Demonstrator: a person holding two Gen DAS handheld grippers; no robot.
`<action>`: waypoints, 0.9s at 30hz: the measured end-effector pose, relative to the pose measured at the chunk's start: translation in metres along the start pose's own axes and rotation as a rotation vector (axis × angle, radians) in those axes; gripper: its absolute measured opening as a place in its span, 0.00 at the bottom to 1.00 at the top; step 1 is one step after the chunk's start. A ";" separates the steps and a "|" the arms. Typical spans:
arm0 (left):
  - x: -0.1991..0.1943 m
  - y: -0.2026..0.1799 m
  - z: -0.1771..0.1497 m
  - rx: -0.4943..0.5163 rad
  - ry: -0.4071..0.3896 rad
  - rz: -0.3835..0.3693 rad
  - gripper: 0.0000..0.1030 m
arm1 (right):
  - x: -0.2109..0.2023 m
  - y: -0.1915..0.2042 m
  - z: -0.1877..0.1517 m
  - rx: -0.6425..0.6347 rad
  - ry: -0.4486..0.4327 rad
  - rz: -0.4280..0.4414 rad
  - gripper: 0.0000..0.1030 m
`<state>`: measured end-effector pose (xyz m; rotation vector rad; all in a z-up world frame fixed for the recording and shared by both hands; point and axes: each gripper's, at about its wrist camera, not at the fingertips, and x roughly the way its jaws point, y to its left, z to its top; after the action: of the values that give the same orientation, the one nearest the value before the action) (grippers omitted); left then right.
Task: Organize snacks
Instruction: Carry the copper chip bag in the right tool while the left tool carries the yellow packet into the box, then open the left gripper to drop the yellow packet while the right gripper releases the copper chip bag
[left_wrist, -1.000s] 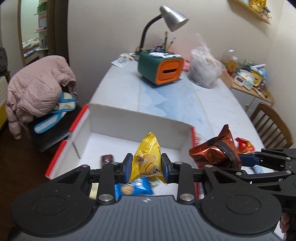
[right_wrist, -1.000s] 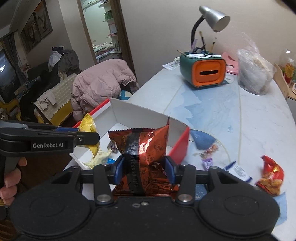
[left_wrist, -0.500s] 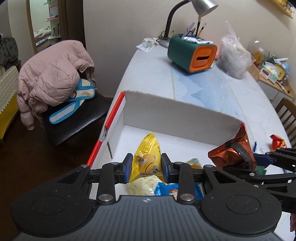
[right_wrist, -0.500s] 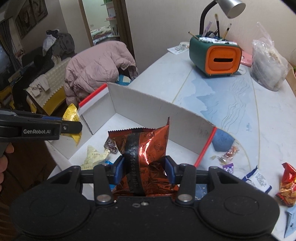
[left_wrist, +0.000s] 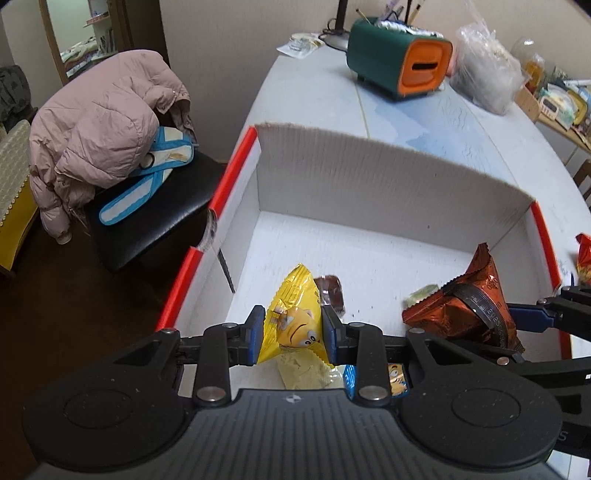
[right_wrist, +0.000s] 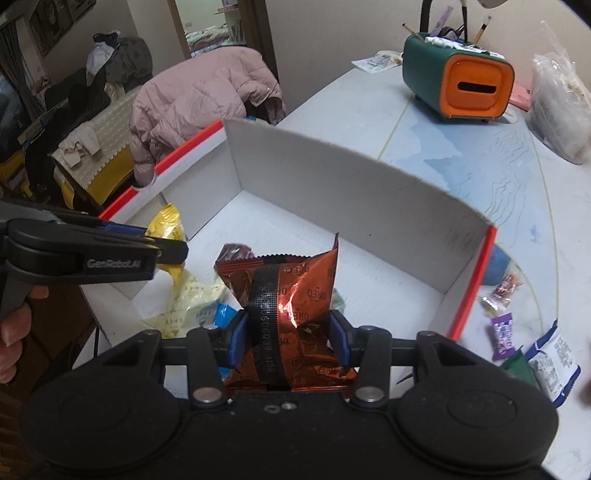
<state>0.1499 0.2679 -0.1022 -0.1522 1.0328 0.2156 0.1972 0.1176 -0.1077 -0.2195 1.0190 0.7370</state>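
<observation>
My left gripper (left_wrist: 293, 334) is shut on a yellow snack packet (left_wrist: 295, 310) with a cartoon face, held over the near left part of a white cardboard box (left_wrist: 369, 173) with red edges. My right gripper (right_wrist: 290, 338) is shut on a shiny orange-brown Oreo packet (right_wrist: 306, 291), also over the box (right_wrist: 332, 177). The Oreo packet (left_wrist: 469, 302) shows at the right of the left wrist view, and the yellow packet (right_wrist: 168, 225) at the left of the right wrist view. On the box floor lie a pale yellow packet (right_wrist: 184, 299), a blue packet (left_wrist: 397, 376) and a dark brown one (left_wrist: 330, 290).
Loose snacks (right_wrist: 504, 330) lie on the table right of the box, with a red packet (left_wrist: 583, 254) there too. A green and orange holder (left_wrist: 399, 66) and a plastic bag (left_wrist: 487, 74) stand at the back. A pink jacket (left_wrist: 99, 122) lies on a chair left of the table.
Both grippers have come forward and down over the box, each still holding its packet. The box now fills more of both views and more of its floor shows.
</observation>
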 end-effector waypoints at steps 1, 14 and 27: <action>0.001 -0.001 -0.001 0.004 0.003 0.001 0.31 | 0.001 0.001 0.000 -0.001 0.003 0.000 0.43; 0.002 -0.006 -0.004 0.035 -0.002 0.011 0.32 | 0.008 0.005 -0.006 0.005 0.010 -0.016 0.51; -0.024 -0.009 -0.011 0.031 -0.054 -0.032 0.46 | -0.017 0.000 -0.013 0.040 -0.053 -0.006 0.63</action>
<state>0.1312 0.2541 -0.0870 -0.1341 0.9784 0.1740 0.1828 0.1032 -0.0999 -0.1676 0.9814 0.7126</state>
